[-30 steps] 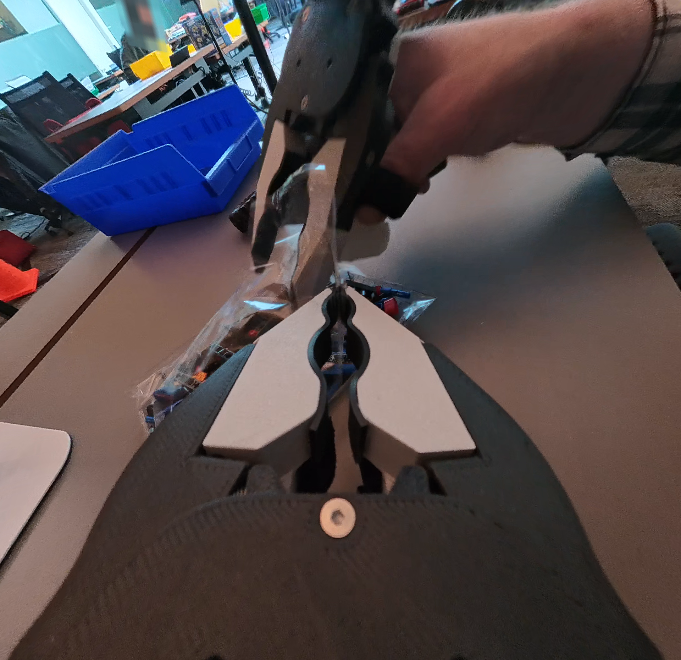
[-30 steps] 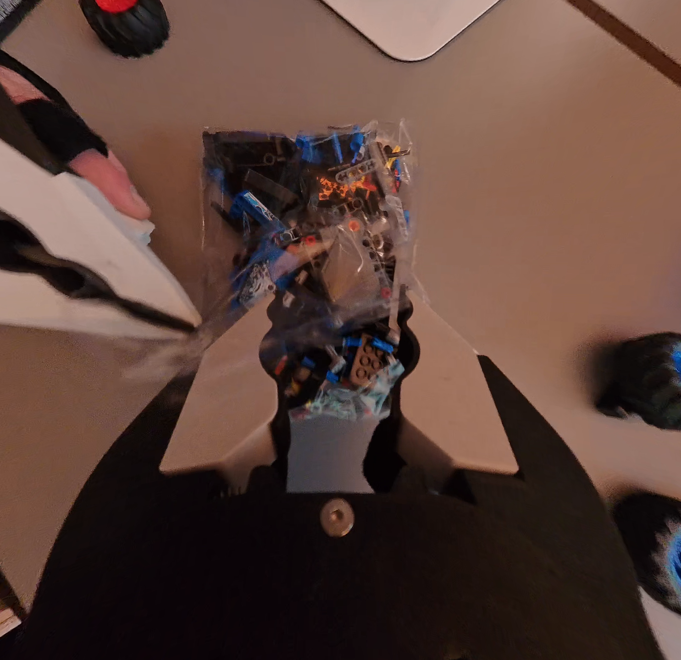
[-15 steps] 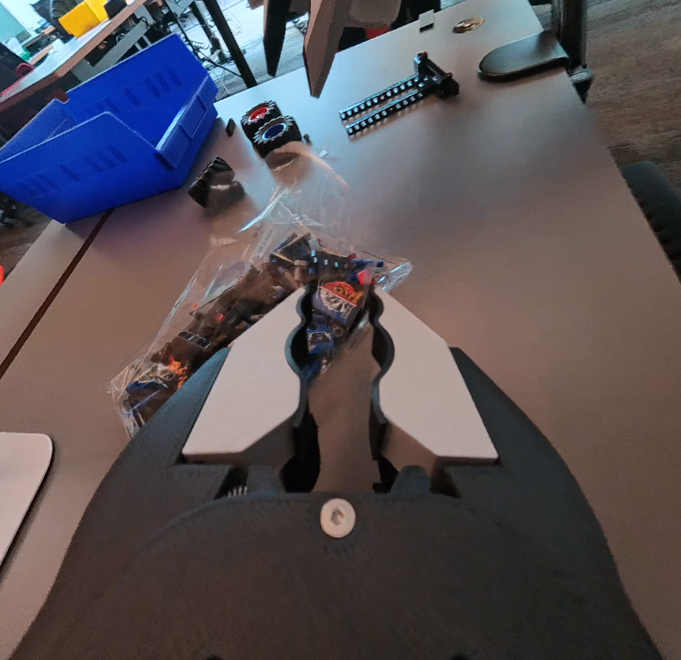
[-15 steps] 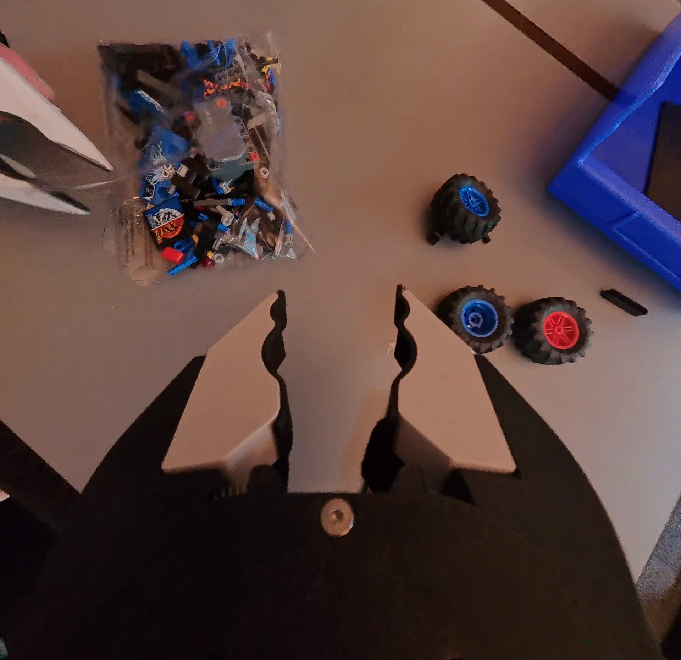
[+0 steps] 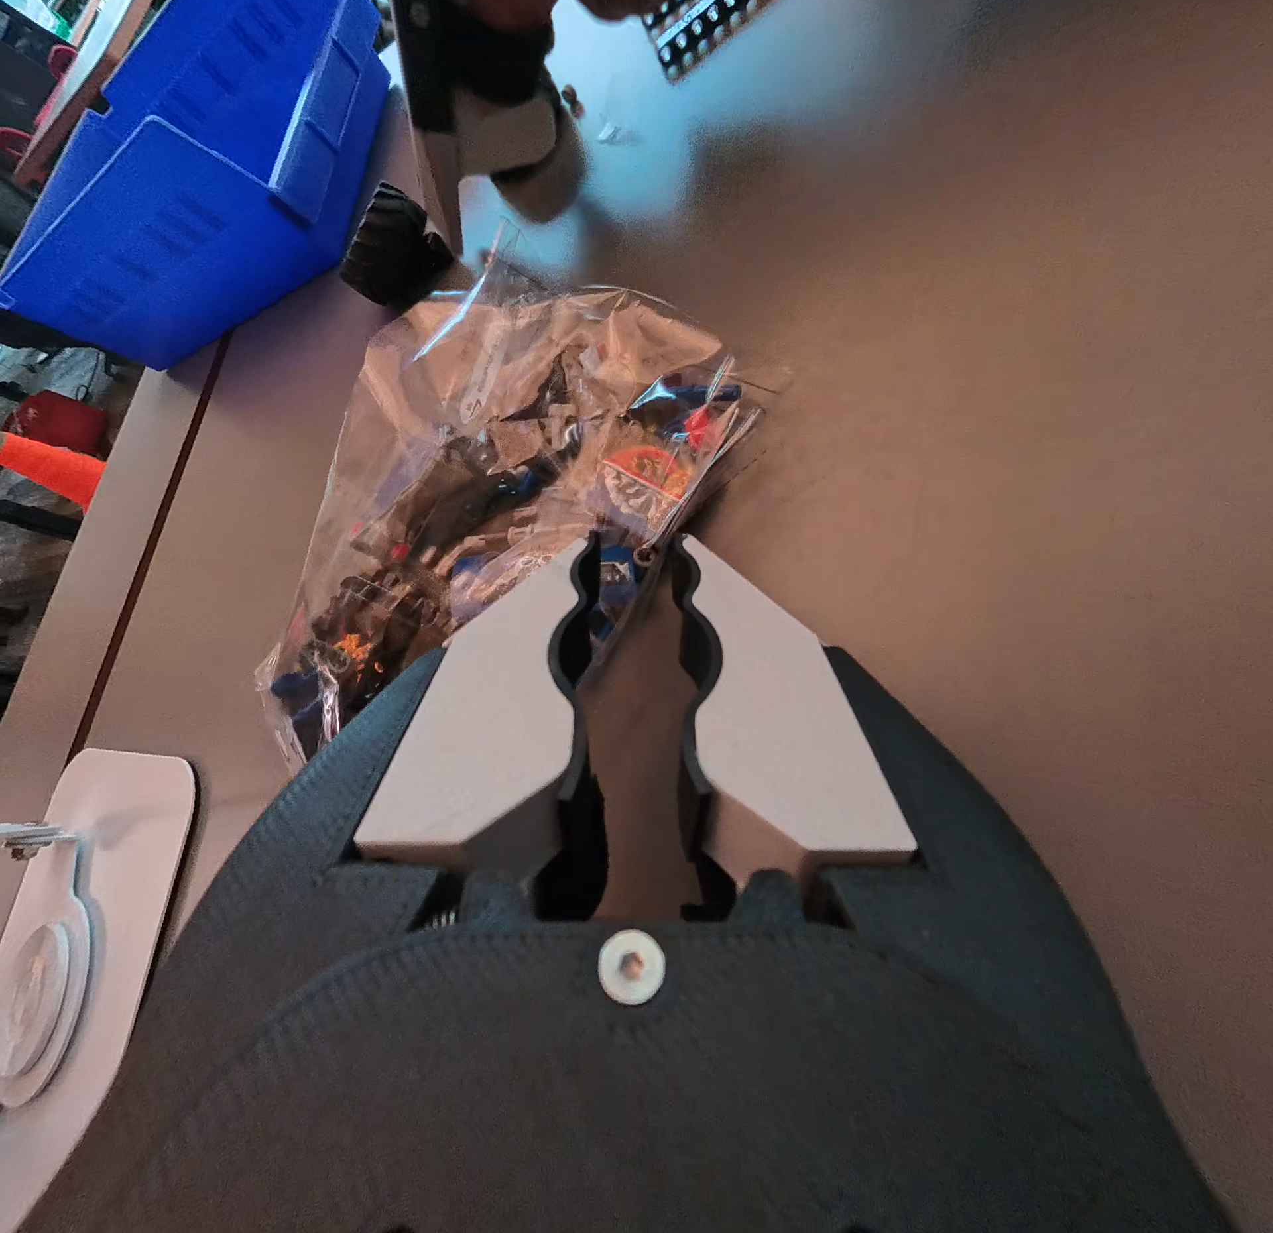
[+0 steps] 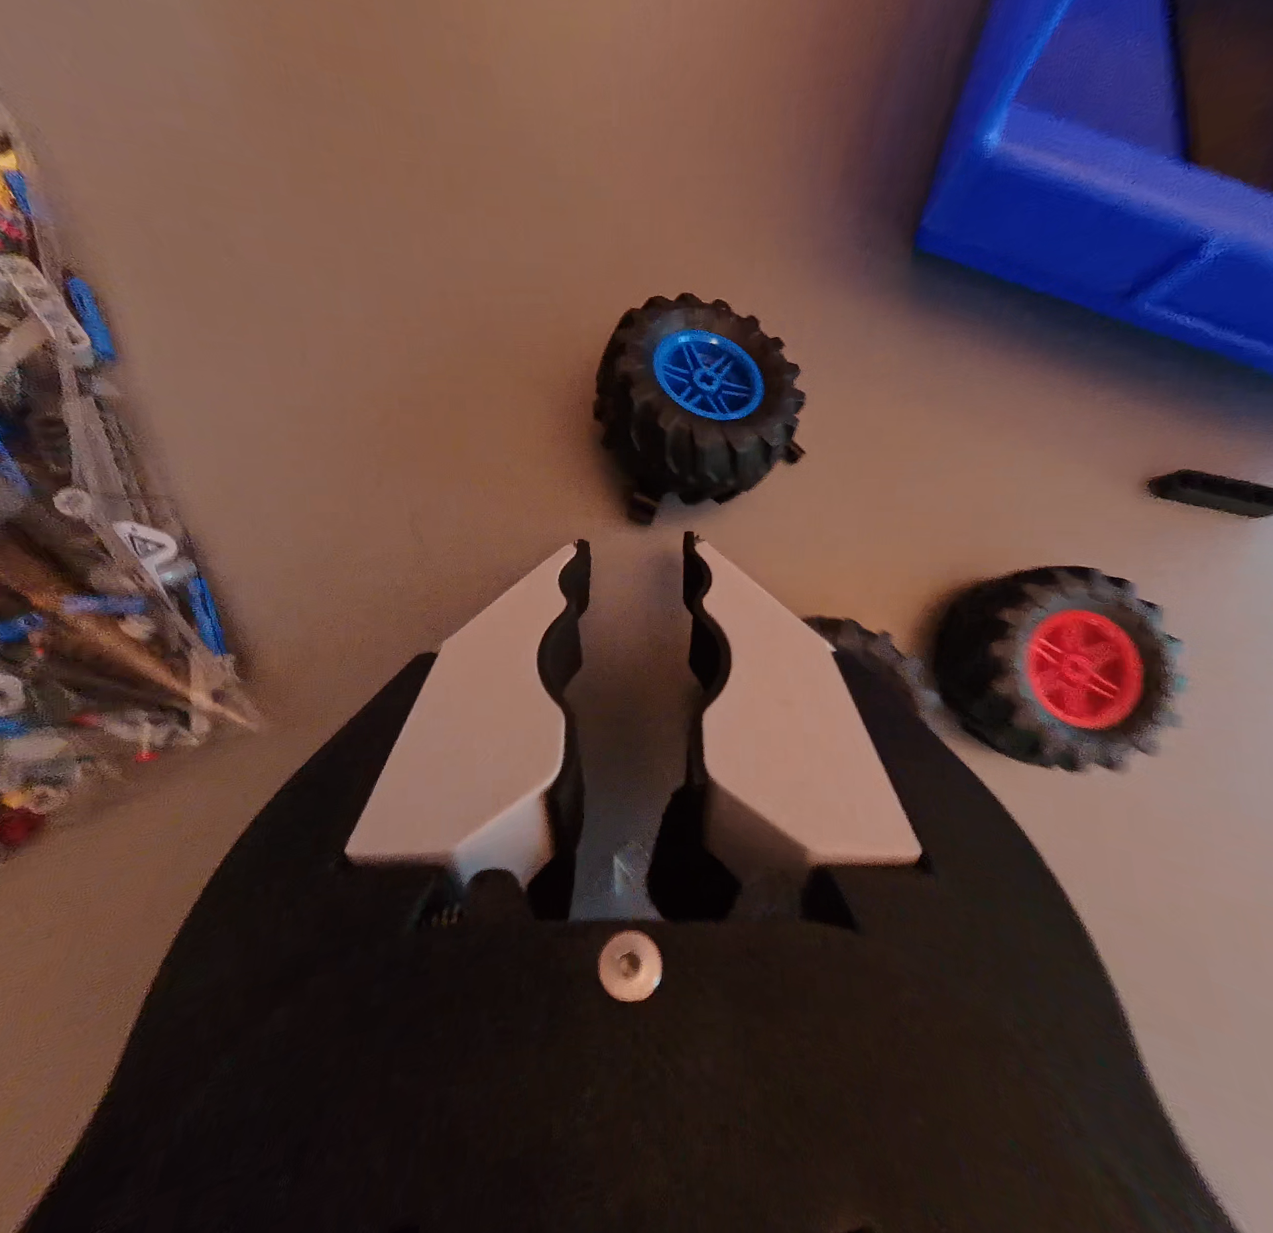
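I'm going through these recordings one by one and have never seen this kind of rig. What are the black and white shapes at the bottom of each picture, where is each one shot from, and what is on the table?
Those shapes are hand-held tongs, one per hand, each with a camera looking forward along its two white fingers. There is no robot arm.

The left view shows the left tongs, open, their tips at the edge of a clear bag of small building parts lying on the brown table. Beyond it are a blue bin and, blurred, the other tongs.

The right view looks down from the right tongs, open and holding nothing. Nearest ahead is a black tyre with a blue hub. A red-hubbed tyre lies to the right, with another tyre partly hidden behind the finger and a small black bar farther off.
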Tool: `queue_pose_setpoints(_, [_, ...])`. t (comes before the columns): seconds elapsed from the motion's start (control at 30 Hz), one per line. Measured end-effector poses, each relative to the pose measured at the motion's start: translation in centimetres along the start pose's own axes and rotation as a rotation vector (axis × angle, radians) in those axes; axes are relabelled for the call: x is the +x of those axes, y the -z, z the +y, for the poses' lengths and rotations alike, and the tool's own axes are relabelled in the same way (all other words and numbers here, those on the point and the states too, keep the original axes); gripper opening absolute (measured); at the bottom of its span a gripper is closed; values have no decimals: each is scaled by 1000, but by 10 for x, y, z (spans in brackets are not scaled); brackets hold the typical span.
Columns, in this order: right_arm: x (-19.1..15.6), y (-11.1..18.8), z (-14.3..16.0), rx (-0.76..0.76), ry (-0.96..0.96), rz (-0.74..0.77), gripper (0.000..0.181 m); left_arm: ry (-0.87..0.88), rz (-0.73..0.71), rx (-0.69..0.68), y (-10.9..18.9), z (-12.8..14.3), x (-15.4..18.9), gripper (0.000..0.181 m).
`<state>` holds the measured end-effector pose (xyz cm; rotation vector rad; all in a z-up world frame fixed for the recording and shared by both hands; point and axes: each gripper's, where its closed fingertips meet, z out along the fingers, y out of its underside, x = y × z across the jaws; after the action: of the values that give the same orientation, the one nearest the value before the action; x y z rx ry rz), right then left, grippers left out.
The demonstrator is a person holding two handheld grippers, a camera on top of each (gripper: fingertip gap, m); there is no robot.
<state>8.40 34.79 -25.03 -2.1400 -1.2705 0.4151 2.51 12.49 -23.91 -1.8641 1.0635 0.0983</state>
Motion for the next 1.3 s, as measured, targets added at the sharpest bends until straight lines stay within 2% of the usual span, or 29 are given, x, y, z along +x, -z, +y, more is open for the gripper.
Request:
queue_pose_setpoints(0.13, [3, -18, -6, 16, -29, 11, 8, 5, -2, 16, 1, -3, -1, 20])
queue_pose_setpoints(0.23, [6, -20, -9, 25, -15, 23, 6, 4, -7, 22, 2, -4, -2, 22])
queue_pose_setpoints(0.3, [-1, -14, -11, 43, -19, -31, 6, 7, -16, 34, 3, -6, -3, 24])
queue_pose_setpoints(0.53, [-24, 42, -4, 61, 26, -188, 6, 103, 8, 135, 10, -23, -6, 29])
queue_pose_setpoints(0.6, [-33, 58, 2, 65, 58, -224, 6, 131, 12, 161, 12, -26, -9, 23])
queue_pose_setpoints(0.7, [-53, 83, 17, 61, 162, -278, 6, 175, -12, 192, 16, -28, -17, 12])
queue_pose_setpoints(0.87, [-104, 111, 54, -33, 347, -414, 5, 213, -61, 185, 17, -24, -28, 15])
queue_pose_setpoints(0.97, [-136, 110, 62, -50, 419, -477, 5, 229, -64, 217, 21, -26, -31, 7])
queue_pose_setpoints(1.1, [-168, 89, 57, -71, 486, -495, 5, 226, -54, 237, 23, -29, -30, 0])
queue_pose_setpoints(1.3, [-210, 50, 13, 11, 528, -444, 6, 214, -53, 275, 26, -34, -29, 0])
